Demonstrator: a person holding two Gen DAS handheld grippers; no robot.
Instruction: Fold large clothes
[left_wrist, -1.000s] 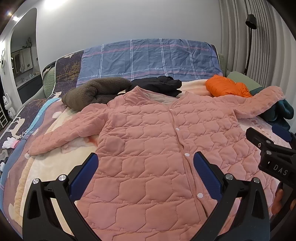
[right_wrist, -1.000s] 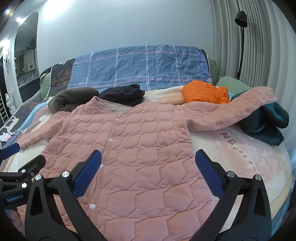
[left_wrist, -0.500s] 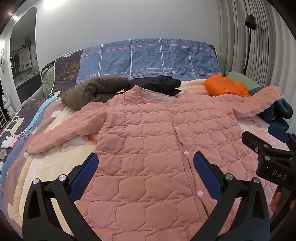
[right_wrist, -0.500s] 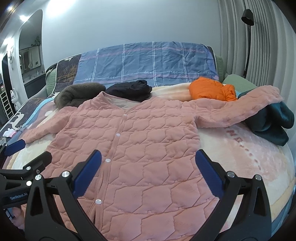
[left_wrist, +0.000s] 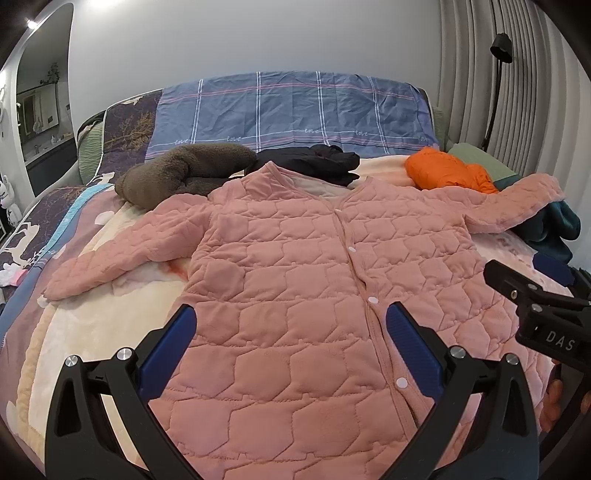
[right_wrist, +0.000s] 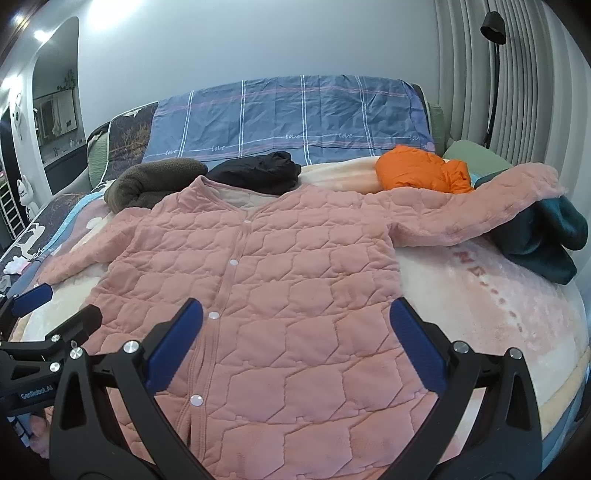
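A pink quilted jacket (left_wrist: 295, 280) lies flat and buttoned on the bed, front up, both sleeves spread out; it also shows in the right wrist view (right_wrist: 288, 280). Its right sleeve (right_wrist: 480, 210) rests on a dark teal garment. My left gripper (left_wrist: 291, 350) is open and empty, above the jacket's lower left part. My right gripper (right_wrist: 295, 347) is open and empty, above the lower right part. Each gripper shows at the edge of the other's view.
At the head of the bed lie a brown fleece garment (left_wrist: 184, 173), a black garment (left_wrist: 314, 162), an orange jacket (left_wrist: 447, 173) and a dark teal garment (right_wrist: 543, 236). A blue plaid sheet (left_wrist: 295, 107) covers the headboard. A floor lamp (right_wrist: 493, 55) stands at the right.
Both grippers have drifted slightly over the jacket, still open. The jacket has not moved.
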